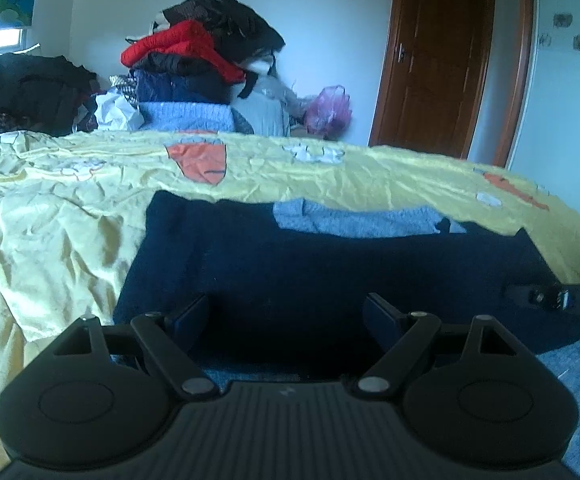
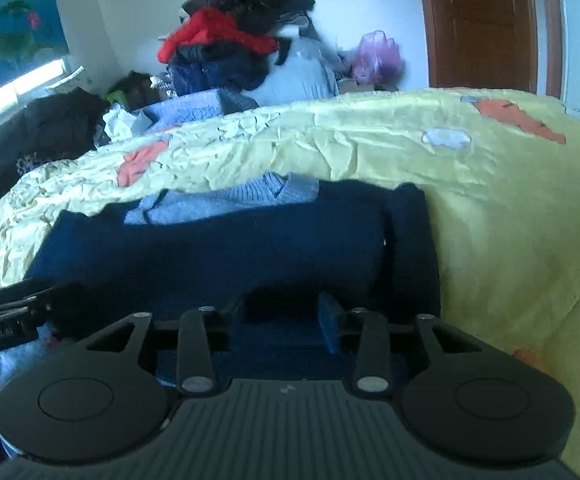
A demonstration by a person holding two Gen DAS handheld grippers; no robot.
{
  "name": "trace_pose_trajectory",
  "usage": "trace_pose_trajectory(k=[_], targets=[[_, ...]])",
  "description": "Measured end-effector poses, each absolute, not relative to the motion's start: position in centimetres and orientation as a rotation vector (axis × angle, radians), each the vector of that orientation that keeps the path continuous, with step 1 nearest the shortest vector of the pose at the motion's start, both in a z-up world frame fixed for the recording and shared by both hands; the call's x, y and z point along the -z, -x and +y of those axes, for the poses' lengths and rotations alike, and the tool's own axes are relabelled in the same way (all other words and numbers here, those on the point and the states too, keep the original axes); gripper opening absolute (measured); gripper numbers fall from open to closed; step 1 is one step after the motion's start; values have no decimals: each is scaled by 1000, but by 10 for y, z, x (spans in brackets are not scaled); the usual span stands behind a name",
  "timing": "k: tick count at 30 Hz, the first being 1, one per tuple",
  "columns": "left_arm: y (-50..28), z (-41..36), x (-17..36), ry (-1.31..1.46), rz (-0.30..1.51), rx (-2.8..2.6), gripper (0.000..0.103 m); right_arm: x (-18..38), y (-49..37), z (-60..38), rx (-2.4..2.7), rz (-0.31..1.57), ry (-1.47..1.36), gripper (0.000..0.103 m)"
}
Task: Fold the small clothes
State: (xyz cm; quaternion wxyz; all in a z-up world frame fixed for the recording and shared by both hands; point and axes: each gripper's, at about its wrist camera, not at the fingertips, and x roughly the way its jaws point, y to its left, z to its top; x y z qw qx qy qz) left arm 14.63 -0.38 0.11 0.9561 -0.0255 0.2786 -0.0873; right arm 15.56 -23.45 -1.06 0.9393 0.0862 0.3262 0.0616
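Note:
A navy and light-blue knitted sweater point(image 1: 330, 256) lies flat on the yellow bedsheet point(image 1: 57, 216), its light-blue collar part at the far side. My left gripper point(image 1: 285, 312) is open, low over the sweater's near edge, fingers wide apart. The sweater also shows in the right wrist view point(image 2: 217, 252). My right gripper point(image 2: 283, 312) is at the sweater's near right edge with its fingers partly closed and a gap between them; whether cloth is pinched is hidden in the dark. The right gripper's tip shows at the right of the left wrist view point(image 1: 562, 300).
A tall pile of clothes point(image 1: 201, 68) in red, black and blue stands beyond the bed by the white wall. Dark clothes point(image 1: 29, 88) lie at the far left. A pink plastic bag point(image 1: 330, 108) and a brown wooden door point(image 1: 446, 52) are at the back right.

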Motion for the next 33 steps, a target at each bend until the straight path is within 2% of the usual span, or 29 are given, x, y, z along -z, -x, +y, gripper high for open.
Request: trace_pose_trajectory(k=[4, 7, 14, 18, 20, 22, 25, 28, 30, 32, 33], targets=[[-145, -4, 0, 51, 559, 173, 84, 0, -147, -232, -127, 657, -216, 47], [-144, -5, 0, 46, 560, 162, 84, 9, -148, -222, -139, 700, -125, 54], [-142, -13, -3, -23, 580, 118, 84, -3, -119, -222, -156, 680, -200, 56], [-114, -17, -7, -101, 608, 162, 84, -4, -86, -212, -186, 690, -188, 56], [-98, -17, -4, -134, 650, 180, 85, 3, -74, -208, -174, 724, -172, 61], [-85, -12, 2, -140, 690, 176, 84, 8, -63, -206, -150, 725, -150, 61], [-66, -1, 0, -103, 700, 168, 85, 9, -52, -199, -122, 715, -119, 67], [-55, 8, 0, -66, 723, 131, 85, 9, -44, -194, -99, 722, -122, 80], [-48, 12, -2, -43, 736, 116, 85, 11, -38, -190, -82, 717, -110, 83], [-35, 13, -1, -38, 735, 115, 88, 14, -28, -185, -70, 710, -98, 88], [-29, 12, 0, -47, 735, 121, 94, 15, -22, -183, -66, 705, -94, 90]])
